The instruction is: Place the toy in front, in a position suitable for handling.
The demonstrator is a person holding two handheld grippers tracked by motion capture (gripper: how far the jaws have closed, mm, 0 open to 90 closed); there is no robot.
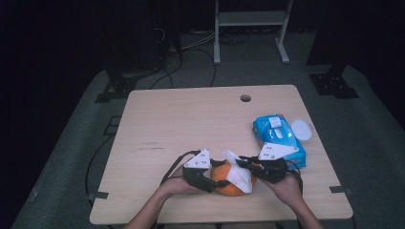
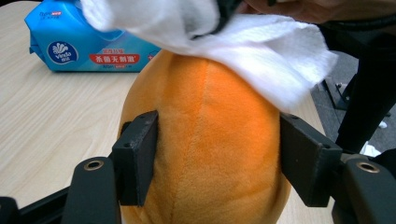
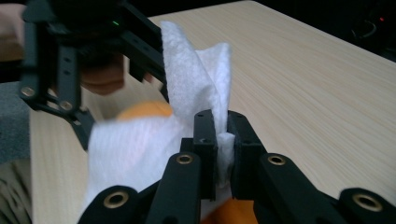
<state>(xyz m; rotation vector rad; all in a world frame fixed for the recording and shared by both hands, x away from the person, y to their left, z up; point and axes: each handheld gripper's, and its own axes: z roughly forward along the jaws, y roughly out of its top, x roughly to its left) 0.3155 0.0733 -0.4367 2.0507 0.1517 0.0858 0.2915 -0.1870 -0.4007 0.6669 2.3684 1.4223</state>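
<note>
The left gripper (image 2: 217, 158) clamps the orange plush toy (image 2: 210, 154) between its fingers, bracing it on the bench (image 1: 191, 119). The right gripper (image 3: 223, 140) pinches a white wipe (image 3: 196, 93) draped over the toy, presumably for wiping. The blue wipes pack (image 1: 279, 138) lies nearby.
</note>
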